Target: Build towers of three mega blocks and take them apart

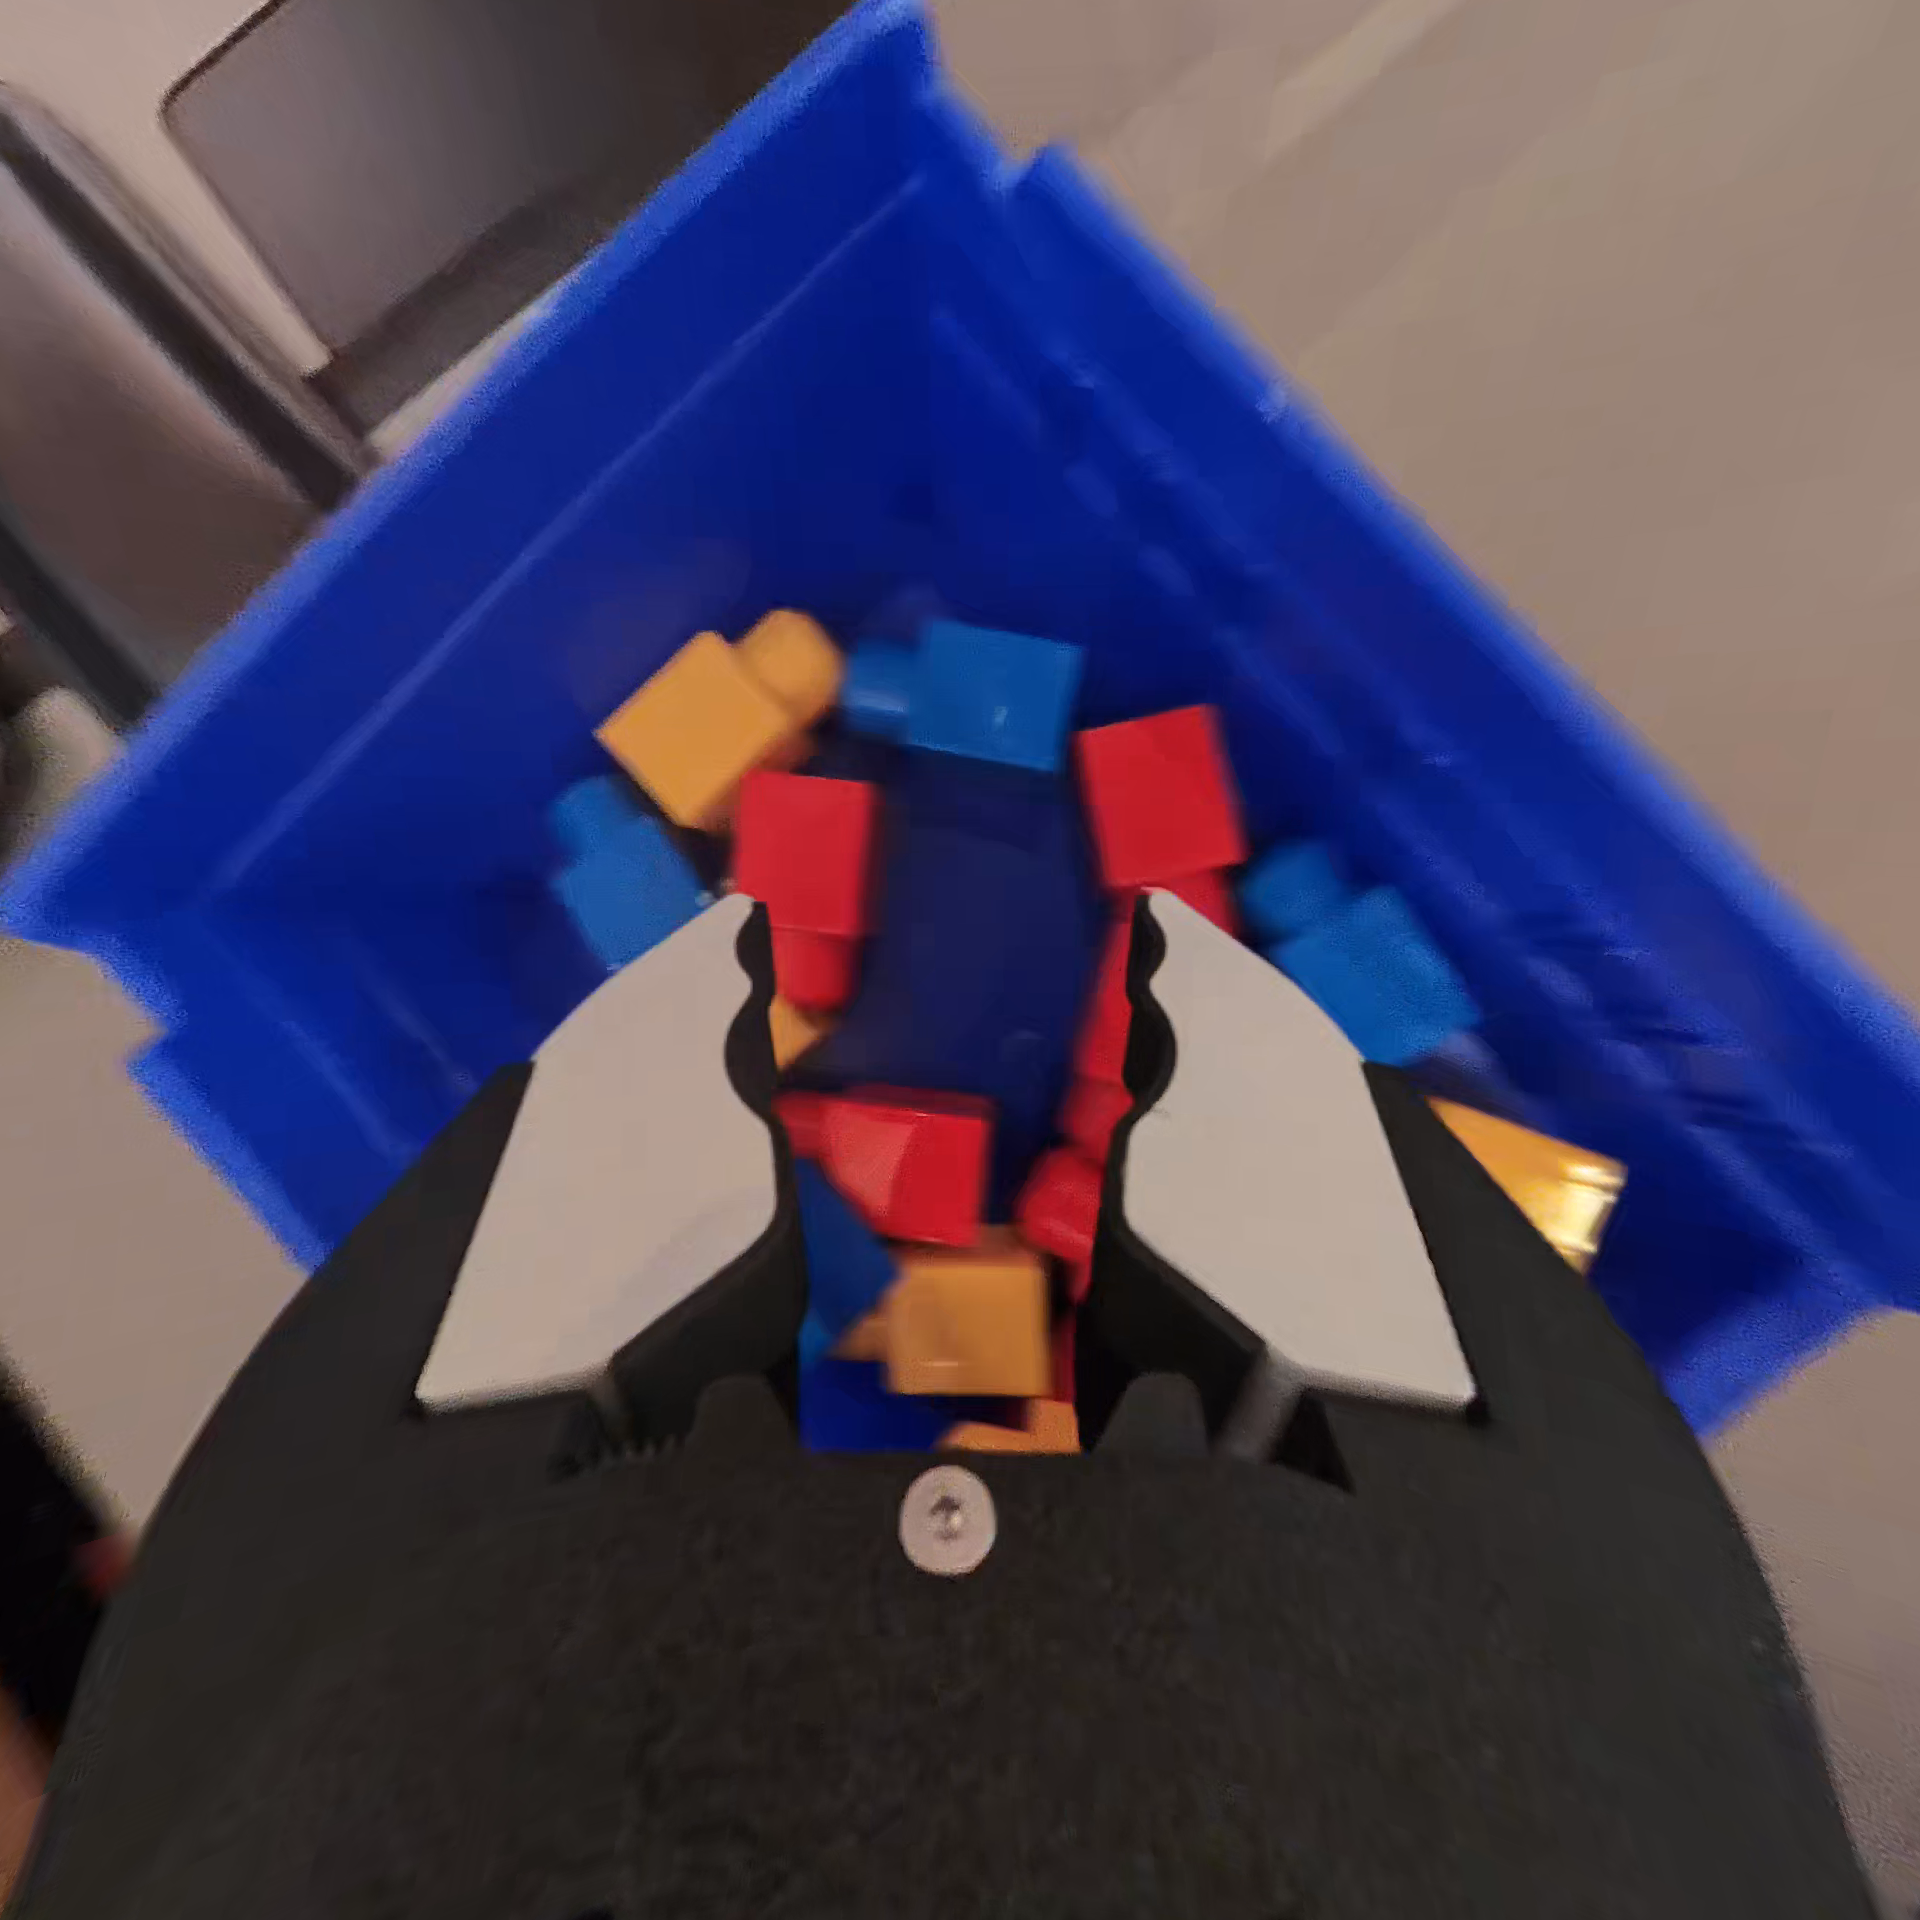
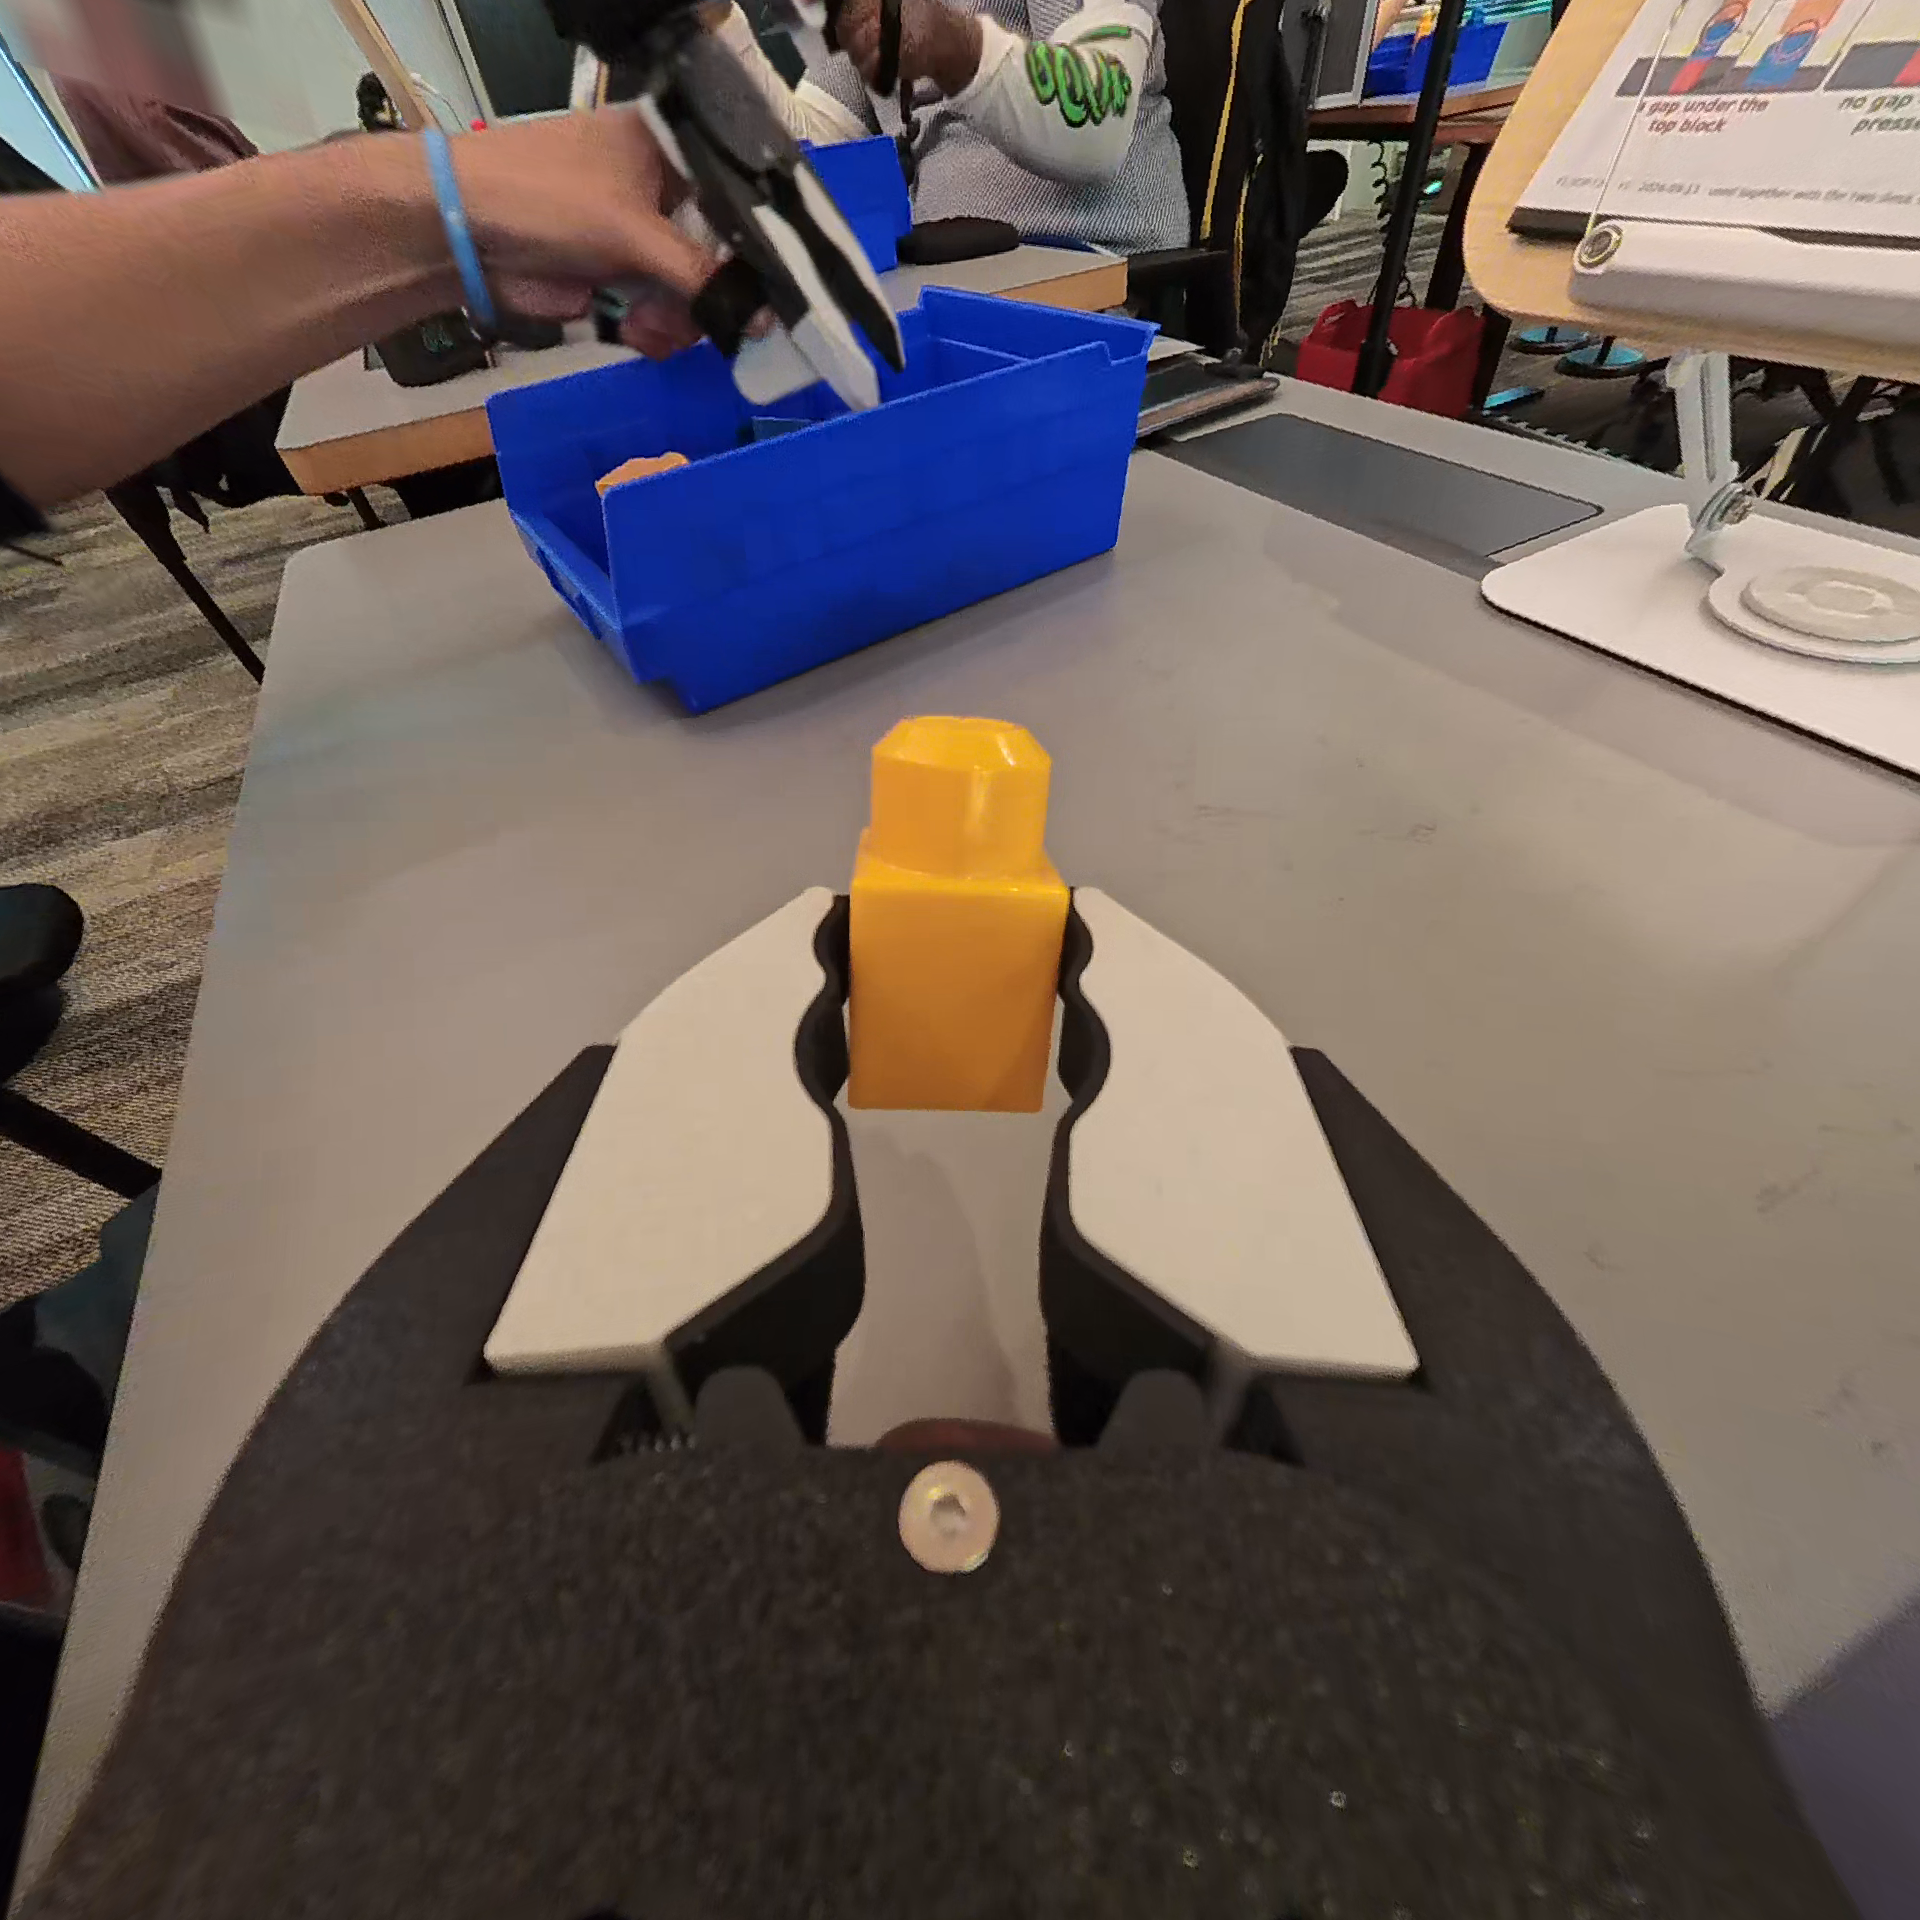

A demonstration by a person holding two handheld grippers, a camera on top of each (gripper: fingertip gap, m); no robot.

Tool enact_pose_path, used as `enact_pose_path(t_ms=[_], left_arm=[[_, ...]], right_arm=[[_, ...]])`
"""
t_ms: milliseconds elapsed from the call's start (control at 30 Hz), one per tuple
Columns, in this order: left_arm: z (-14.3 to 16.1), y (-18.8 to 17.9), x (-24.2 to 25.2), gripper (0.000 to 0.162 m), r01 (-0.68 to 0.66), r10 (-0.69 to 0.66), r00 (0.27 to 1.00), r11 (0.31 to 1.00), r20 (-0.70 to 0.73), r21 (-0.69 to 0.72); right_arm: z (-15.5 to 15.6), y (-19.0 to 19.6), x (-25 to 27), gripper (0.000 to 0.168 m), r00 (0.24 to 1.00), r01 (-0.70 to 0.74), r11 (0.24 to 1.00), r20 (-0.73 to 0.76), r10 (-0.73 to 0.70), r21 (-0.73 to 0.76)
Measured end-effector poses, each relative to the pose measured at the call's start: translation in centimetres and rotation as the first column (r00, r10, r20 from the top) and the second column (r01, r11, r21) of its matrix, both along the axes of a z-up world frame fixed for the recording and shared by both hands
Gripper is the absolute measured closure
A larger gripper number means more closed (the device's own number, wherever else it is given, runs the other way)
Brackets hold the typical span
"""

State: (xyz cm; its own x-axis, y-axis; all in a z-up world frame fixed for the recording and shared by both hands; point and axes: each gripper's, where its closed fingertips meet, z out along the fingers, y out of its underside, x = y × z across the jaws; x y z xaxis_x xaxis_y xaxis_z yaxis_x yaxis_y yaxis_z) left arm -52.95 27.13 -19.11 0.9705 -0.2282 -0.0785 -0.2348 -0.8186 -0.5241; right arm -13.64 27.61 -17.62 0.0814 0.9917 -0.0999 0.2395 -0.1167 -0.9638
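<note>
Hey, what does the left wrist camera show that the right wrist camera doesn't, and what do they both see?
Only the left wrist view: the pile of loose red, blue and yellow blocks in the bin's bottom, seen between the open left gripper from just above.

Only the right wrist view: the yellow block upright and clamped in the right gripper over the grey table, a white stand, and the hand holding the left gripper over the bin.

Both: the blue bin and the left gripper.
</note>
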Motion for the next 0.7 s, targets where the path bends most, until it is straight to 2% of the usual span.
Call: enact_pose_path(t_ms=[67, 233, 333, 533, 700], left_arm=[[-0.7, 1.2, -2.9, 0.097, -0.006, 0.000, 0.996, 0.998, -0.090, -0.060], [-2.5, 2.4, -7.2, 0.101, -0.184, 0.172, 0.982, 0.960, -0.076, -0.212], [-3.6, 2.1, -8.0, 0.118, -0.303, 0.303, 0.952, 0.911, -0.044, -0.281], [-5.3, 1.8, -8.0, 0.111, -0.393, 0.401, 0.915, 0.849, -0.055, -0.354], [-6.5, 1.4, -8.4, 0.106, -0.434, 0.407, 0.900, 0.806, -0.155, -0.403]], right_arm=[[-0.1, 0.0, -0.1, 0.131, 1.000, -0.001, 1.000, 0.007, 0.001, 0.009], [-0.4, -0.3, -0.3, 0.131, 1.000, -0.011, 1.000, 0.018, 0.011, 0.015], [-0.5, -0.4, -0.3, 0.131, 1.000, -0.017, 1.000, 0.022, 0.017, 0.017], [-0.6, -0.6, -0.3, 0.131, 0.999, -0.031, 1.000, 0.020, 0.031, 0.001], [-0.6, -1.2, -0.3, 0.131, 0.998, -0.052, 0.999, 0.024, 0.052, 0.001]])
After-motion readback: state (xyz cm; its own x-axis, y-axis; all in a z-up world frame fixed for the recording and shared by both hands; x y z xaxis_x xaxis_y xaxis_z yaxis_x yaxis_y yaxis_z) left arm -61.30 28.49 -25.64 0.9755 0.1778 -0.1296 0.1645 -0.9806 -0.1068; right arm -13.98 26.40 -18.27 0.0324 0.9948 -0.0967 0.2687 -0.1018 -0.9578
